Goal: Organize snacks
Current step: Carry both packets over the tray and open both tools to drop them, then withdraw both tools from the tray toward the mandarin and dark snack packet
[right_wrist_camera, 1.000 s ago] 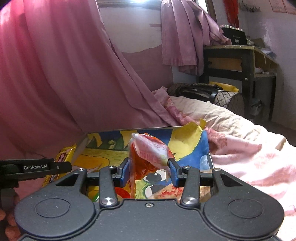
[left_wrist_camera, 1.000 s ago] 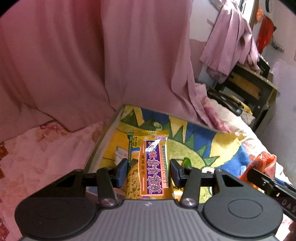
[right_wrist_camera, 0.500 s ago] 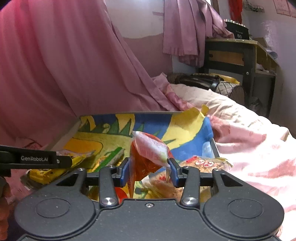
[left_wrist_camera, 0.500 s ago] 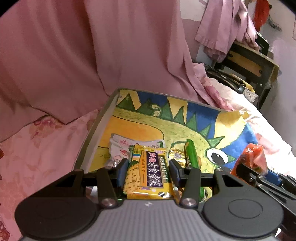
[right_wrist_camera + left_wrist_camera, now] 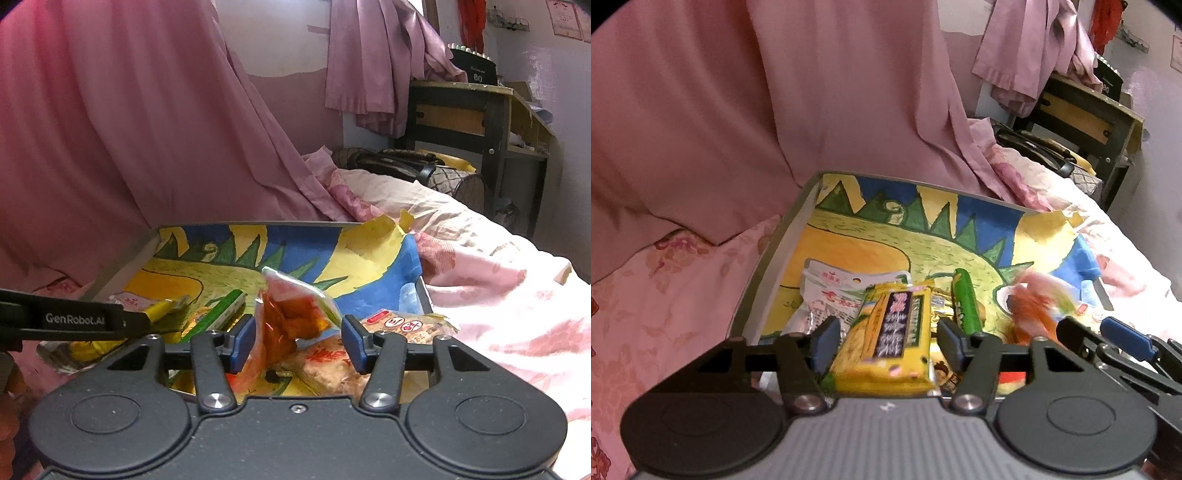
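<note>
Between the opening left tongs (image 5: pixel 884 341) — yellow snack packet (image 5: pixel 886 336), pads clear.

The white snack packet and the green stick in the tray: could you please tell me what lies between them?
In the left wrist view, the yellow packet lies between the white packet and the green stick, itself between the opening pads of the left gripper.

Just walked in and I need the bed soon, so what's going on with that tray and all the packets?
A person is sorting snacks into a dinosaur-print tray on the bed, one handheld gripper per hand. The left gripper is opening around a yellow biscuit packet; the right gripper is opening around an orange snack bag. Both packets are over the tray, where a green stick pack and other packets lie.
</note>
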{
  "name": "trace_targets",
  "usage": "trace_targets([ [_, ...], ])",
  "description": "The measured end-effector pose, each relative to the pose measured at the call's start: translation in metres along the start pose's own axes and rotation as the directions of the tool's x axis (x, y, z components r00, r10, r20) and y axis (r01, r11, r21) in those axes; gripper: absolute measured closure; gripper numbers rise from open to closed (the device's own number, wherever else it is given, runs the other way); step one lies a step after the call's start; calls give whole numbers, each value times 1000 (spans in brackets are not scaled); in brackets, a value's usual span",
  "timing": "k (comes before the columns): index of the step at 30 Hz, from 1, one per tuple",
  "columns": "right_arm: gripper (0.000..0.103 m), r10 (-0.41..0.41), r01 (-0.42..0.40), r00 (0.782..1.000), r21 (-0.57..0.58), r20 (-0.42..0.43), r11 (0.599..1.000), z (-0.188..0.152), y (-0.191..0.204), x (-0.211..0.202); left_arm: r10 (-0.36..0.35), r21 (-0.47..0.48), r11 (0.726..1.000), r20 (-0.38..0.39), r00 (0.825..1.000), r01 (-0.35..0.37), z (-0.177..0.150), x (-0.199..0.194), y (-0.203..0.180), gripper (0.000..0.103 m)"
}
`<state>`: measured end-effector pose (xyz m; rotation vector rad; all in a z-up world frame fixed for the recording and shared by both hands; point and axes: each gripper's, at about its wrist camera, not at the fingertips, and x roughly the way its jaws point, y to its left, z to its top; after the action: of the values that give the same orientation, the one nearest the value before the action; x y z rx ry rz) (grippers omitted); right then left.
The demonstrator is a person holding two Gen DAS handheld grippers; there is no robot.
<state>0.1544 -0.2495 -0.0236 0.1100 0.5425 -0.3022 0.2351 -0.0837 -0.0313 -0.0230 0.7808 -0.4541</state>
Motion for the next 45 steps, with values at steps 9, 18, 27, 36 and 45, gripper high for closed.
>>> trace_targets([
  [9, 25, -4, 2, 998, 41, 69, 999, 10, -10, -37, 20, 11, 1000, 90, 996, -21, 2, -36, -6, 13],
  [18, 4, -31, 20, 983, 67, 180, 998, 17, -30, -99, 71, 16, 997, 244, 967, -77, -6, -97, -11, 1],
  [27, 1, -64, 47, 976, 85, 210, 995, 5, -40, -147, 119, 62, 988, 296, 948, -143, -35, -150, -11, 0],
  [36, 1, -50, 29, 980, 107, 192, 994, -11, -41, -187, 155, 21, 986, 282, 947, -168, -67, -187, -7, 0],
  [45, 1, -2, -6, 995, 77, 99, 997, -32, -32, -209, 214, -16, 976, 238, 947, -216, -104, -218, -1, 0],
])
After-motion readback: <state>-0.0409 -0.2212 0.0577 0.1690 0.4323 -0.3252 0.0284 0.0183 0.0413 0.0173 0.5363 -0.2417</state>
